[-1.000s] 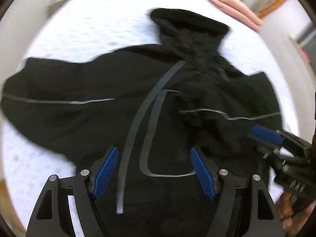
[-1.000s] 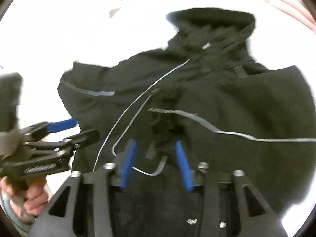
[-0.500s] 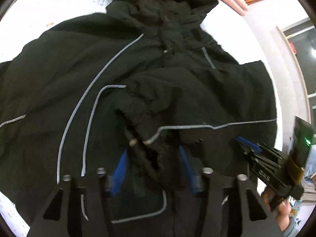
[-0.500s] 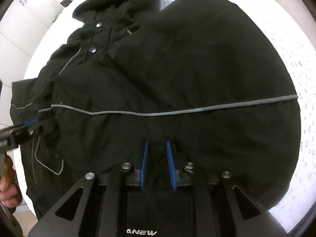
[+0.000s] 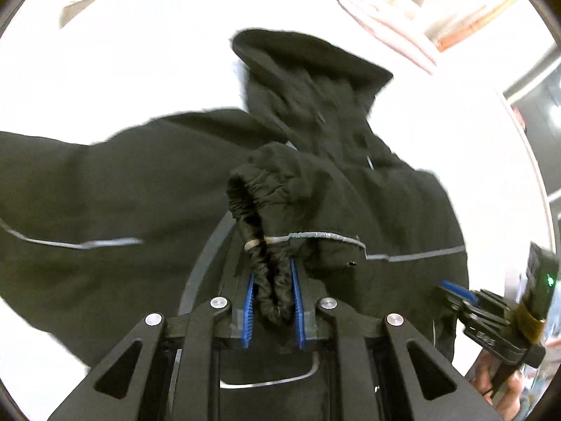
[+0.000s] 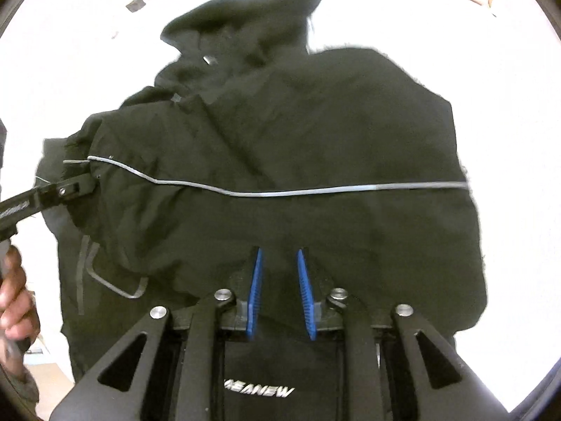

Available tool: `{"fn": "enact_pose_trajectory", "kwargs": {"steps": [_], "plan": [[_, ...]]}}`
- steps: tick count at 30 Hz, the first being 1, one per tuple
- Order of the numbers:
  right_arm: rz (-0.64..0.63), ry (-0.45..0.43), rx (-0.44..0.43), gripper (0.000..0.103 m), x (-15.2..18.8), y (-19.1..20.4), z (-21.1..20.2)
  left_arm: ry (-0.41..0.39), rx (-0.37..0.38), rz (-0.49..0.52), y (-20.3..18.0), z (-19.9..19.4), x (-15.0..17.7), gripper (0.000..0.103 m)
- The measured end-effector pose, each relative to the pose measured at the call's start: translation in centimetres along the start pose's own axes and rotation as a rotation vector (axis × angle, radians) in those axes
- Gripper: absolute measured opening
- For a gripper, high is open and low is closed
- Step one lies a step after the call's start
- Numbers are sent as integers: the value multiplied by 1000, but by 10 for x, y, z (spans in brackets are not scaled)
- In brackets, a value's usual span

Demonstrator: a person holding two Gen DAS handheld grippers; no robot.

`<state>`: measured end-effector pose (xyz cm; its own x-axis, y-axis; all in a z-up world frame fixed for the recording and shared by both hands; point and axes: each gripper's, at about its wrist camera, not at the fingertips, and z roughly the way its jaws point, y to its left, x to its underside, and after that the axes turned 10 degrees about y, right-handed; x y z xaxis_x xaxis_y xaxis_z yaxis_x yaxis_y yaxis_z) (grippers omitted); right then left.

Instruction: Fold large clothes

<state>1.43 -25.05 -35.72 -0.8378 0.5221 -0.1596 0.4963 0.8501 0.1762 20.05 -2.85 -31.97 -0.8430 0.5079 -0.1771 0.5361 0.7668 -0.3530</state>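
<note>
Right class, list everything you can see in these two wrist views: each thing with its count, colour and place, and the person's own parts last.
Jacket: one, black with grey piping, spread on the bed, hood at the far end.
Cuff: one, black, elastic, bunched between the left fingers.
Bed: one, white cover, under the jacket.
Pillows: pink, count unclear, at the far edge.
Left gripper: one, black with blue fingers, has just been closing and is shut on the cuff.
Right gripper: one, black with blue fingers, jacket cloth between them; grip unclear, jaws just opened a little.
Hands: two, each holding a gripper handle.
</note>
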Motion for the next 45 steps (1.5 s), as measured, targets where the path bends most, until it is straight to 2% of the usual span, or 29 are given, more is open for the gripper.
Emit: {"fn": "enact_pose_trajectory", "kwargs": {"steps": [3,6,7,9,12,15,19,21,24,26,27,29,34,35,37,39,45], "plan": [[9,-57,-58,31,0,2,-27,-41,12,-34,31,-28,0,18],[15,-71,-4,31,-3,-2,-31,-42,10,-57,63,-36,0,19],[18,-57,25,31,-6,-3,-23,-17,26,-50,73,-29,2,19],[34,-25,56,31,-10,-7,-4,37,6,-42,80,-8,2,20],[60,51,100,31,-13,-17,40,134,-129,-12,83,42,8,24],[72,91,126,31,-12,-20,70,131,-152,-13,83,57,12,26],[85,92,138,31,-15,-18,69,102,-124,-62,90,39,11,29],[98,102,123,31,-16,-19,61,76,-121,-68,86,22,10,33],[95,65,113,34,-15,-15,39,23,-150,-22,71,-10,15,34],[87,22,98,47,-15,-8,19,-26,-181,11,59,-32,17,35],[83,-2,82,59,-14,-4,10,-40,-185,23,53,-37,15,36],[65,-19,78,60,-13,3,5,-48,-143,49,42,-42,14,38],[41,28,107,60,-15,16,30,40,-85,104,8,13,4,40],[42,36,107,60,-13,13,35,70,-89,96,8,29,4,40],[39,68,128,60,-17,13,56,109,-148,81,11,59,3,40],[37,106,153,60,-14,12,73,129,-166,71,15,76,5,39],[45,119,148,60,-17,10,78,118,-139,52,20,64,4,40]]}}
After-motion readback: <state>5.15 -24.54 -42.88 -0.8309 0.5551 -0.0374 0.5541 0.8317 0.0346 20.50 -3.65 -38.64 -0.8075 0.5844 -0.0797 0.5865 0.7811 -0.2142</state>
